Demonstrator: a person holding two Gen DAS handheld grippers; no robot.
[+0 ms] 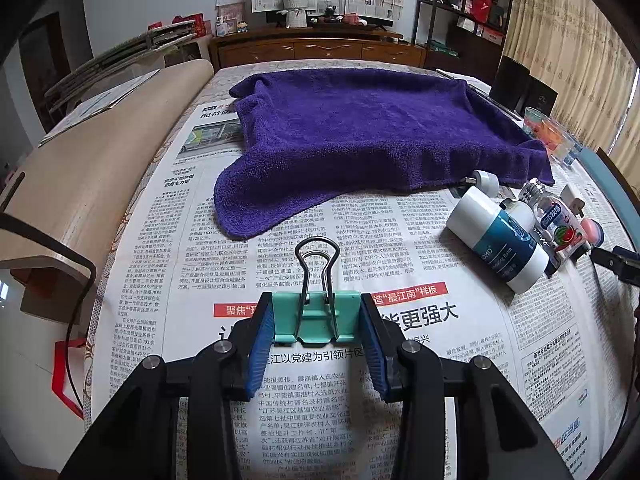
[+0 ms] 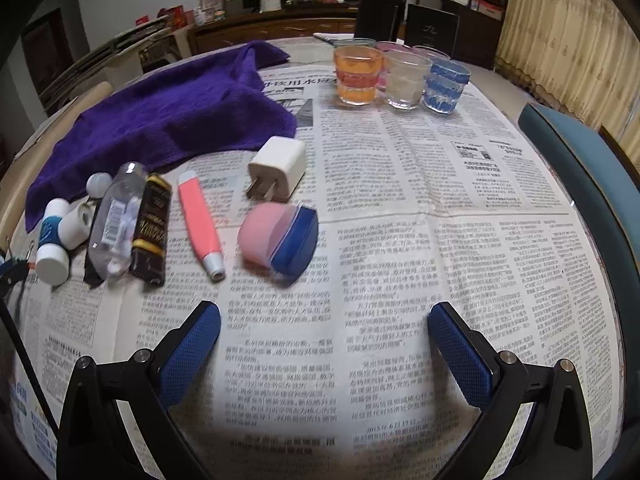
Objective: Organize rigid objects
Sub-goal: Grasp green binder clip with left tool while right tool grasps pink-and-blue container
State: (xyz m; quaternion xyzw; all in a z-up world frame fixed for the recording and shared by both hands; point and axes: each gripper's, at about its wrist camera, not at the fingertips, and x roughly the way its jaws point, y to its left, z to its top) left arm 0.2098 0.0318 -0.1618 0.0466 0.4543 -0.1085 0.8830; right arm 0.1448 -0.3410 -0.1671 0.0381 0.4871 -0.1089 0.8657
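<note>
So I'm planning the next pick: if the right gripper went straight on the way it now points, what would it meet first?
Probably bare newspaper, since the right gripper points down at the table with open, empty jaws. Farther up along that line the pink and blue case lies nearest, though depth is hard to judge.
</note>
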